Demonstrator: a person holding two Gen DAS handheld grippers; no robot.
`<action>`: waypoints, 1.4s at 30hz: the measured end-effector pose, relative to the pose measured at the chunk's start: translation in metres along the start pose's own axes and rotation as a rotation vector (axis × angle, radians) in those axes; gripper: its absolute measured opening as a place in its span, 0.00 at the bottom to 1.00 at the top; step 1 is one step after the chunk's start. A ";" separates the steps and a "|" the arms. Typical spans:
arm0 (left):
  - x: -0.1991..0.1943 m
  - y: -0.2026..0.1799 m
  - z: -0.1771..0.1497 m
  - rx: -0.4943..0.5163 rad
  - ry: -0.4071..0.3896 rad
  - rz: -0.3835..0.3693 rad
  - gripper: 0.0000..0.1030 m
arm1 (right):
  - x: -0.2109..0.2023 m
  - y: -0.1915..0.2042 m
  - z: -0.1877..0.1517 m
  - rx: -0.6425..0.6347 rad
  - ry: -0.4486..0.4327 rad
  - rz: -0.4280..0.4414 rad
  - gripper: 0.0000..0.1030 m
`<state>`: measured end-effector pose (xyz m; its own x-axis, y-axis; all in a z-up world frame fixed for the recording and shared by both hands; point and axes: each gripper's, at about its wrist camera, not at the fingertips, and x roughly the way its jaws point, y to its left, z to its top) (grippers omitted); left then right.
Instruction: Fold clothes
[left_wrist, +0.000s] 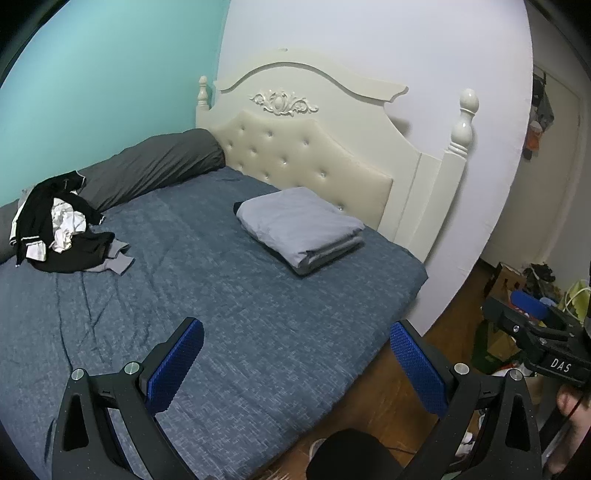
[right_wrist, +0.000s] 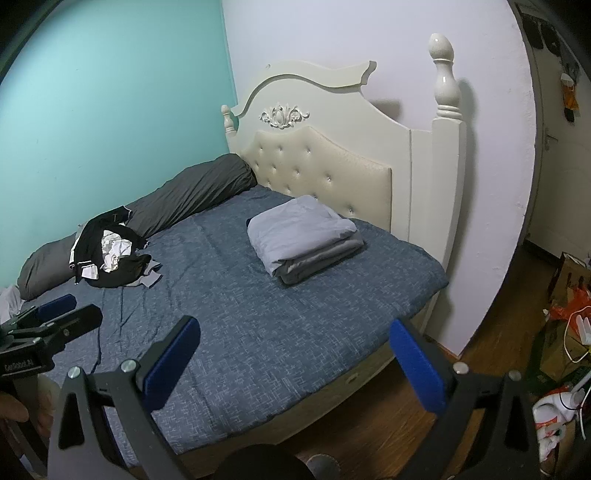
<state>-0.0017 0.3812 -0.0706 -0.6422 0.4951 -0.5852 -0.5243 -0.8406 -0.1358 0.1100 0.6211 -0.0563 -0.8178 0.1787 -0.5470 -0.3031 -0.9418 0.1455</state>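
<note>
On the bed (left_wrist: 258, 295), w/ its blue cover, nothing is spread flat for folding yet; I judge the step is the start, the approach to take a garment. Along the far edge by the teal wall lies a dark grey rolled duvet (left_wrist: 159, 162). Near the headboard edge sits a folded grey blanket (left_wrist: 299, 225), neat. The pile of clothes (left_wrist: 59, 229), black and white pieces mixed, lies at the far-left edge, against the duvet. The left gripper (left_wrist: 295, 358) and right gripper (right_wrist: 295, 358) both hang over the near edge, jaws wide, holding nothing, well apart from the pile. Next move, I think: reach across and pinch one piece only, bring it to the free middle. Hard to tell: how many garments, which type; the near-left corner is cut off.
</note>
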 end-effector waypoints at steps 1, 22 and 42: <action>0.000 0.000 0.000 -0.002 0.000 0.000 1.00 | 0.000 0.000 0.000 0.000 0.002 0.000 1.00; 0.002 -0.003 -0.002 0.006 0.002 -0.003 1.00 | 0.003 -0.001 -0.003 0.004 0.007 0.009 1.00; 0.000 0.000 -0.005 -0.004 -0.002 0.000 1.00 | 0.002 -0.001 -0.003 0.006 0.004 0.007 1.00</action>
<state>0.0009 0.3800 -0.0744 -0.6435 0.4951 -0.5838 -0.5217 -0.8418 -0.1388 0.1106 0.6211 -0.0602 -0.8180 0.1710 -0.5492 -0.3004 -0.9412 0.1544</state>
